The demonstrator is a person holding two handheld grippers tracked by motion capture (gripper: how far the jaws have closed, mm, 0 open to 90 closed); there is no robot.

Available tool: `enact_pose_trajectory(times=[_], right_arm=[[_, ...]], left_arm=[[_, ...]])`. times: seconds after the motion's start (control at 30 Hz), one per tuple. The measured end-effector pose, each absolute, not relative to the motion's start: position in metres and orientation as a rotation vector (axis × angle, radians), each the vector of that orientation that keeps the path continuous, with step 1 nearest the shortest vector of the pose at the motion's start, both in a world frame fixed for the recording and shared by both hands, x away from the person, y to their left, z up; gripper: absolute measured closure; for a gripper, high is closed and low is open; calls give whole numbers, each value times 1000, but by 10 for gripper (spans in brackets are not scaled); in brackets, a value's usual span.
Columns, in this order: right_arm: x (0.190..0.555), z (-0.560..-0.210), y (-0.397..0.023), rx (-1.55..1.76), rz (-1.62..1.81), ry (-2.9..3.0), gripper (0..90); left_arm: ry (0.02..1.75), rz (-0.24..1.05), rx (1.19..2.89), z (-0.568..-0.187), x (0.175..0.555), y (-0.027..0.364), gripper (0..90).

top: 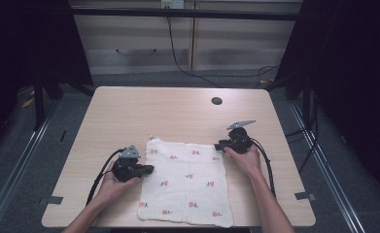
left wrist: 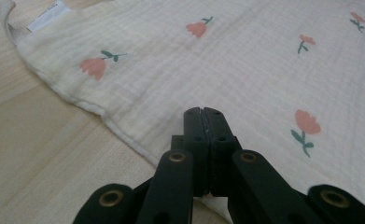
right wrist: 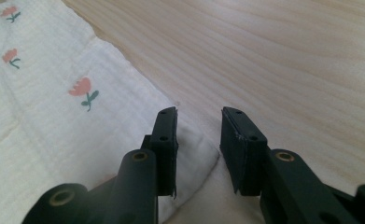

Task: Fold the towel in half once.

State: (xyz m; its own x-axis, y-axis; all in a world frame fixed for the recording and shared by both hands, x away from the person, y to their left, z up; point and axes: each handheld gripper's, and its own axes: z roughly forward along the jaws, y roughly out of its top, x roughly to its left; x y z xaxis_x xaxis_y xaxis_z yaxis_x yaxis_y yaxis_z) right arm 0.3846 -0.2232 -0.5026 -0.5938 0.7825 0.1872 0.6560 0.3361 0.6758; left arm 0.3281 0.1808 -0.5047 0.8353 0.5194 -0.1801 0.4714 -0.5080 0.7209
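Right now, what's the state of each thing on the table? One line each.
Cloth: spread flat near the table's front edge, flower print up, far left corner slightly curled.
Left gripper: jaws shut, at the cloth's left edge; whether it pinches the fabric is unclear.
Right gripper: jaws open, standing over the cloth's corner, not gripping it.
Table: bare wood beyond the cloth.

Left tool (top: 148,169) clamped tight, right tool (top: 218,145) parted

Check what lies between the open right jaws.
In the right gripper view, the cloth's corner and bare table lie between the right gripper's open jaws; the pads do not press it.
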Motion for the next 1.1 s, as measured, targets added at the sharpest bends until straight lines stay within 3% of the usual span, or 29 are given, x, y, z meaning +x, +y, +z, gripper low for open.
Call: enact_pose_trajectory(times=[0.07, 0.2, 0.27, 0.43, 0.73, 1.1], right_arm=[[385, -502, -222, 1311, 1095, 2427, 683], [386, -504, -219, 1291, 1125, 2455, 859], [386, -504, -219, 1304, 1139, 2453, 879], [386, -504, -218, 1321, 1173, 2444, 889], [381, -495, -214, 1280, 1254, 2404, 890], [375, -487, -214, 1231, 1281, 2403, 890]], left_arm=[[715, 72, 2191, -505, 328, 181, 884], [717, 64, 2195, -504, 329, 182, 870], [720, 68, 2195, -504, 328, 182, 870], [720, 51, 2211, -502, 327, 185, 864], [696, 100, 2164, -481, 334, 194, 731], [926, 161, 2047, -488, 382, 222, 692]])
